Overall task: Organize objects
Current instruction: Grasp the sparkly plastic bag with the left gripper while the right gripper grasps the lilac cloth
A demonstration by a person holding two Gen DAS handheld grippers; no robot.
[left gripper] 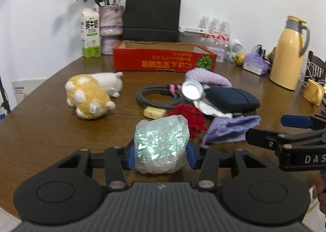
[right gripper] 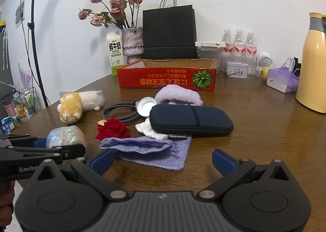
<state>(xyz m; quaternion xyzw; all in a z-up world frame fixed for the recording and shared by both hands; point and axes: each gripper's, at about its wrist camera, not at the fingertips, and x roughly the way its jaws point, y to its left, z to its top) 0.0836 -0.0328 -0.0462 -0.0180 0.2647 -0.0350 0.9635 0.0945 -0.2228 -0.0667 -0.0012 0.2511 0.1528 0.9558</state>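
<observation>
Iridescent filling in a clear plastic bag (left gripper: 161, 143) sits near the front edge of the wooden table (left gripper: 51, 130), and the left gripper (left gripper: 161, 155) has its blue pads (left gripper: 128, 155) pressed against both flanks of it, grasping the bag low on its body. That low, two-sided hold makes sense for something soft and crinkly: a pinch at the top would likely just gather loose film. Whether the bag has cleared the table yet is hard to judge from this angle.

Just to its right lies a lilac knitted pouch (right gripper: 146, 150), mouth facing the right gripper (right gripper: 163, 160), whose jaws stand wide apart with nothing between them, poised over the pouch's near edge. Judging by this, the open hand may be readying to hold the pouch or pick it next.

Behind these, the clutter is bunched together: a red fabric rose (right gripper: 113, 129), a crumpled white wrapper (right gripper: 149, 130), a dark zip case (right gripper: 190, 120), a coiled braided cable (right gripper: 120, 113), a round metal lid (right gripper: 145, 106) and a lilac towel roll (right gripper: 178, 96). A yellow-and-white plush toy (left gripper: 89, 95) lies apart on the left.

Farther back, the shallow red cardboard box (right gripper: 163, 78) stands open and apparently empty, the likely destination for the sorting.
</observation>
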